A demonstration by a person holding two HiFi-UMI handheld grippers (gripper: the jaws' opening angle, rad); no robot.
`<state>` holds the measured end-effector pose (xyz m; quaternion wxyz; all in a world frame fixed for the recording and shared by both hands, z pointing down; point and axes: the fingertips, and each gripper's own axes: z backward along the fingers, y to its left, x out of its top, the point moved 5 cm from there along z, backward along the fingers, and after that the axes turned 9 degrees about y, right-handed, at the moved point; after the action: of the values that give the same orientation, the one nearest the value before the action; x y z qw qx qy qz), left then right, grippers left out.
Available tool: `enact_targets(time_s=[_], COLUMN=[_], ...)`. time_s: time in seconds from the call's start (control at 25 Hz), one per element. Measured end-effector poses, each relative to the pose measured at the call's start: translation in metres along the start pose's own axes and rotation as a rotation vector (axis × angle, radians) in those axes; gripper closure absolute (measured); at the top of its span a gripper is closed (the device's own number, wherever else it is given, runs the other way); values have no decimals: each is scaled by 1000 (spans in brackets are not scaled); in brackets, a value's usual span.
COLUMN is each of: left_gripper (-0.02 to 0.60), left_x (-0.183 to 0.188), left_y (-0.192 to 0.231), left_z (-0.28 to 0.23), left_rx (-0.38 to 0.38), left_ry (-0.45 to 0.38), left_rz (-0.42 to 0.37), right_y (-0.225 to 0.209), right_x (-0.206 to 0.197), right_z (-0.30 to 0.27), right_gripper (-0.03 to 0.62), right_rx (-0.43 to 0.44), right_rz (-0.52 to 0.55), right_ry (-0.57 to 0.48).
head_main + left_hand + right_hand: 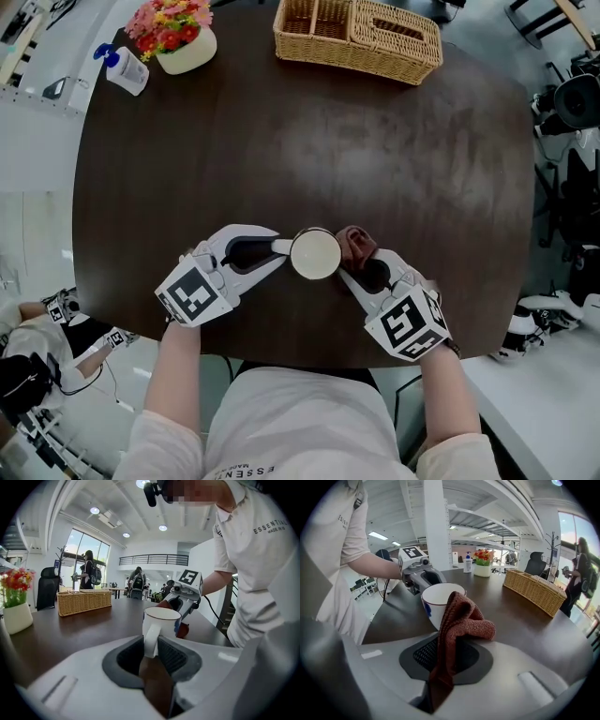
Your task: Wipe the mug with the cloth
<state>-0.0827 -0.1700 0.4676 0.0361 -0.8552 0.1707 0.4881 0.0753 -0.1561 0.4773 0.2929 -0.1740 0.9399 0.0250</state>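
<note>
Bright open office (tall windows, white ceiling) around a dark brown wooden counter (375, 150). Near its front edge, the left gripper (277, 248) pinches the handle of the upright white ceramic mug (315, 254). A reddish-brown knitted cloth (354, 244) rests against the mug's right side, clamped in the right gripper (361, 267).

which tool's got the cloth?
The right tool, shut on the reddish-brown cloth; the left tool instead clamps the white mug by its handle.

Glossy white mug (315, 253), nubbly knitted cloth (461, 620) — on matt dark wood-look table (375, 159)
</note>
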Motion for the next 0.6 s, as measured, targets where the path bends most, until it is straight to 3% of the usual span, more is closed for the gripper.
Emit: enact_targets(time_s=[0.2, 0.4, 0.6], left_gripper=[497, 497, 497], left_x=[1, -1, 0], left_y=[2, 2, 2], left_z=[-1, -1, -1], left_rx=[-40, -69, -74], left_ry=[32, 78, 92], left_rz=[-49, -83, -80], right_y=[-21, -68, -82], right_x=[7, 53, 112], right_z=[26, 31, 12], right_gripper=[511, 511, 511], right_rx=[-12, -18, 102], right_rz=[16, 143, 254], right_ry=[-45, -108, -158])
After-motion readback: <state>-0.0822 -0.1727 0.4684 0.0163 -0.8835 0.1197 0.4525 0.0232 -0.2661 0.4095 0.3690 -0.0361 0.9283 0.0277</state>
